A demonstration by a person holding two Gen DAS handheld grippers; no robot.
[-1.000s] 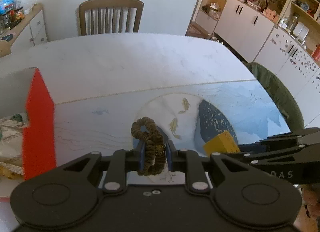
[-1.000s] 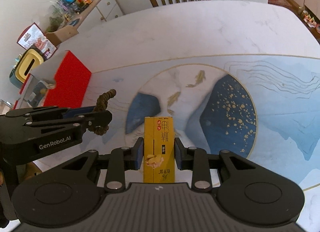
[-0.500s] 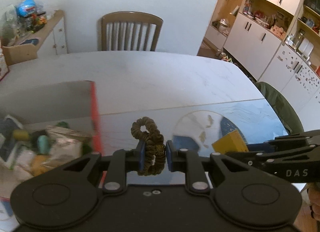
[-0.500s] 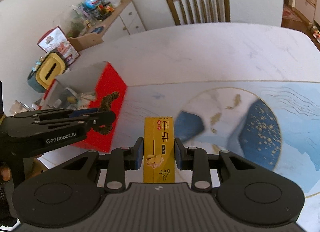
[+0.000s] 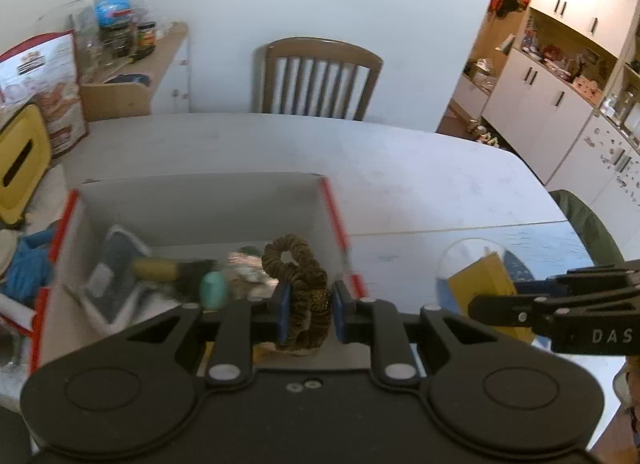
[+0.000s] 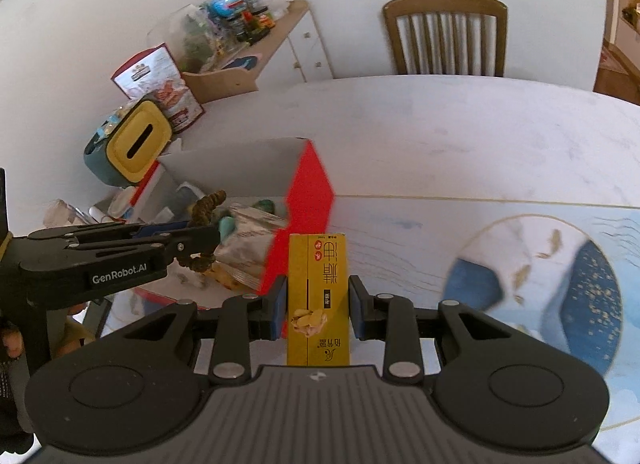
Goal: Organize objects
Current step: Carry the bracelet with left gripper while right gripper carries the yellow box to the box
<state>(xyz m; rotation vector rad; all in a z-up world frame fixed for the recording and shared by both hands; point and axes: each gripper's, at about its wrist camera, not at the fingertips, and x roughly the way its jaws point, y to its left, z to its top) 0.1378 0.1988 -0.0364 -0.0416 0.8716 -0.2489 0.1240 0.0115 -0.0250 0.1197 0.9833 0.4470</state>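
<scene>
Over one red box [image 5: 336, 216], left tongs [image 5: 307, 310] gripping one scrunchie [image 5: 298, 284], right tongs [image 6: 318, 306] clamping one yellow carton [image 6: 318, 296].

Brown scrunchie [image 5: 298, 288], yellow carton [image 6: 318, 300], red-sided box [image 6: 308, 200].

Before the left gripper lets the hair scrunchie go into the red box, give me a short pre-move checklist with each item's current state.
1. Left gripper shut on the brown scrunchie: ok.
2. Scrunchie over the open red box, not the table: ok in the left wrist view; the right wrist view agrees.
3. Landing spot free: not ok, the box already holds snack packets and a teal object; the scrunchie would land on them.
4. Right gripper shut on the yellow carton: ok.
5. Right gripper clear of the drop path: ok, it sits to the right of the box wall.
6. Height above the contents: cannot tell.
</scene>
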